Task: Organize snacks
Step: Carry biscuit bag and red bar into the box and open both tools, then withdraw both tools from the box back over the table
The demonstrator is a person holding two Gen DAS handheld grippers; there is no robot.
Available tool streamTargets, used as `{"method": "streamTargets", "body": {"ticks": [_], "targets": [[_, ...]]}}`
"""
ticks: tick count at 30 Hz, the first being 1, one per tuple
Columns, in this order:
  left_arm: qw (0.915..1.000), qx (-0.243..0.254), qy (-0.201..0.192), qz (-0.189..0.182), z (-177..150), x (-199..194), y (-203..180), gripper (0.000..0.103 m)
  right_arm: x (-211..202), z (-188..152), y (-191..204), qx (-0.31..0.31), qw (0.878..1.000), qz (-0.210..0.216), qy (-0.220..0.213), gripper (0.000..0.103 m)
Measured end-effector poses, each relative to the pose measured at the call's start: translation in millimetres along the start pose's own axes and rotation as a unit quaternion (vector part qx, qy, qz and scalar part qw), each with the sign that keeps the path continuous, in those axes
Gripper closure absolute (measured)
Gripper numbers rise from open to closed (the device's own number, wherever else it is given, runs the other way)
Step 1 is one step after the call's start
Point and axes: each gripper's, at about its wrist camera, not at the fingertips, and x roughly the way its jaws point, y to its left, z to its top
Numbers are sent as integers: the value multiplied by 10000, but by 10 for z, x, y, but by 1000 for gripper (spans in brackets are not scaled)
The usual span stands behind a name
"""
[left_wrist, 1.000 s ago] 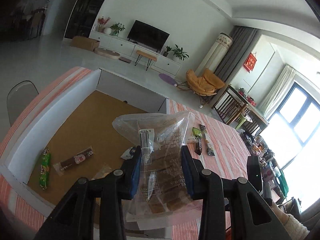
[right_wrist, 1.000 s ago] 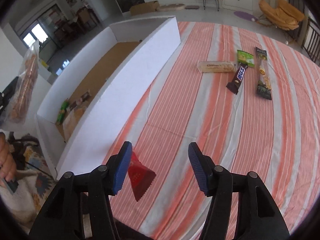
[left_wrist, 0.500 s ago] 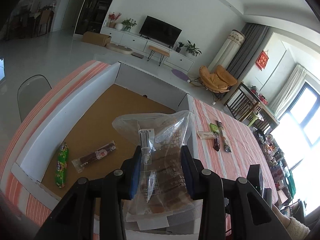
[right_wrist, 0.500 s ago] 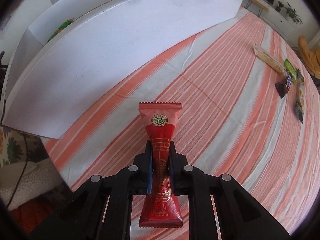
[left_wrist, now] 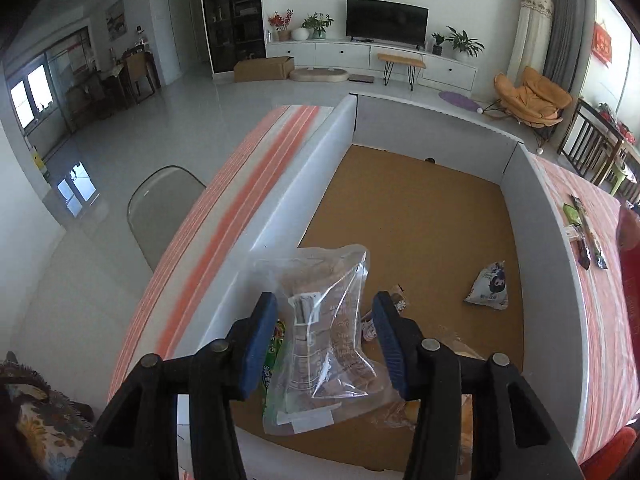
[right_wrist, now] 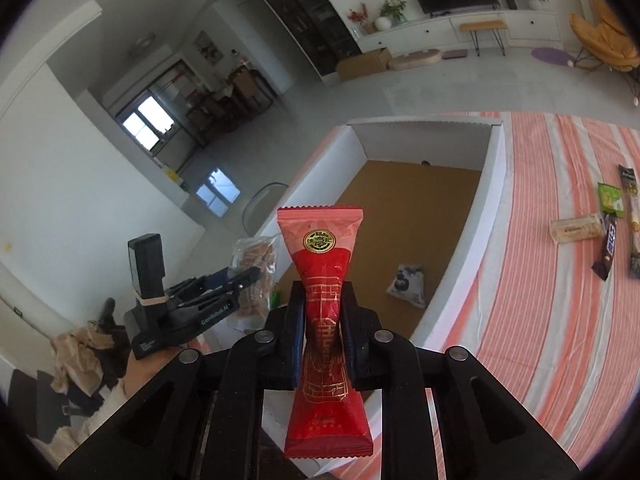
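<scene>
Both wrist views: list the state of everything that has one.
Left gripper: jaws just opening, pads off the bag.
Clear plastic bag of biscuits: loose between those jaws, above the box.
Right gripper: jaws just opening, pads pinching the packet.
Red foil snack packet: upright, pinched at its waist.
White cardboard box: open-topped.

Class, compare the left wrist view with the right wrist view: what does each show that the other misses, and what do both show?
Left wrist only: the red wall hanging and the label on the clear bag. Right wrist only: the hand carrying the left gripper, and the gold print on the red packet. Both: the white box, the white pouch inside it, and the bag between the left gripper's jaws, which have just been opening.
</scene>
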Motion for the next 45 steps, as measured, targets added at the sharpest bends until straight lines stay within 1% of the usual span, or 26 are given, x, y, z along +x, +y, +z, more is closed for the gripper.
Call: {"method": "streamTargets", "body": {"ticks": [1,2,4,6,8,10,13,15,19,21,23,24,26,28,30,32,33,36,39,43,45], "targets": [[10000,-87,6,-11,-24,-7,46,30,23,-34,-6,49,9999,-101,-47,24],[9999,-132,-56,-15,-55,-38,80,21,33,-88,-33,71,9997,-206,-123,24],[9998,-66,-199,40,-103,-108,103,21,1,-188,-129,-71,9990,-416,-139,25],[9997,-8,-251,67,-126,-122,118,20,-52,-322,-279,-283,9950,-936,-223,25],[9997,13,-253,-41,-138,-110,104,20,-138,-483,-517,-407,9878,-1461,-354,25],[9994,70,-278,-170,-164,-119,31,20,-203,-674,-804,-410,9780,-2004,-420,25],[9986,280,-361,-270,-163,-132,-157,20,-311,-960,-1304,-323,9555,-2893,-483,25],[9976,456,-407,-323,-179,-150,-296,20,-392,-1147,-1573,-194,9400,-3364,-530,25],[9962,732,-311,-348,-221,-103,-505,20,-673,-1439,-1979,194,9186,-3877,-744,25],[9963,728,-298,-359,-222,-75,-550,20,-796,-1525,-2121,546,9116,-3969,-921,25],[9970,595,-355,-335,-191,-77,-549,20,-887,-1520,-2229,986,9137,-3799,-1056,25],[9972,542,-372,-371,-173,-79,-536,20,-918,-1517,-2254,1062,9136,-3762,-1120,25],[9972,540,-360,-372,-153,-62,-542,20,-932,-1517,-2272,1139,9095,-3827,-1155,25],[9966,690,-299,-332,-158,-20,-586,20,-895,-1518,-2317,1208,9114,-3784,-1079,25],[9959,849,-147,-259,-166,59,-640,20,-866,-1514,-2345,1237,9116,-3788,-1006,25],[9956,875,-127,-313,-144,83,-667,20,-838,-1543,-2377,1269,9120,-3780,-964,25],[9952,932,-55,-299,-138,112,-691,20,-835,-1545,-2381,1290,9126,-3762,-951,25],[9915,1241,250,-317,-138,207,-799,20,-828,-1570,-2395,1336,9137,-3723,-929,25],[9863,1560,465,-273,-169,277,-905,20,-823,-1578,-2403,1368,9145,-3696,-912,25],[9813,1854,473,-212,-226,303,-1016,20,-826,-1595,-2422,1419,9157,-3648,-908,25],[9787,2000,445,-143,-270,315,-1060,17,-835,-1600,-2423,1447,9162,-3622,-920,25]]}}
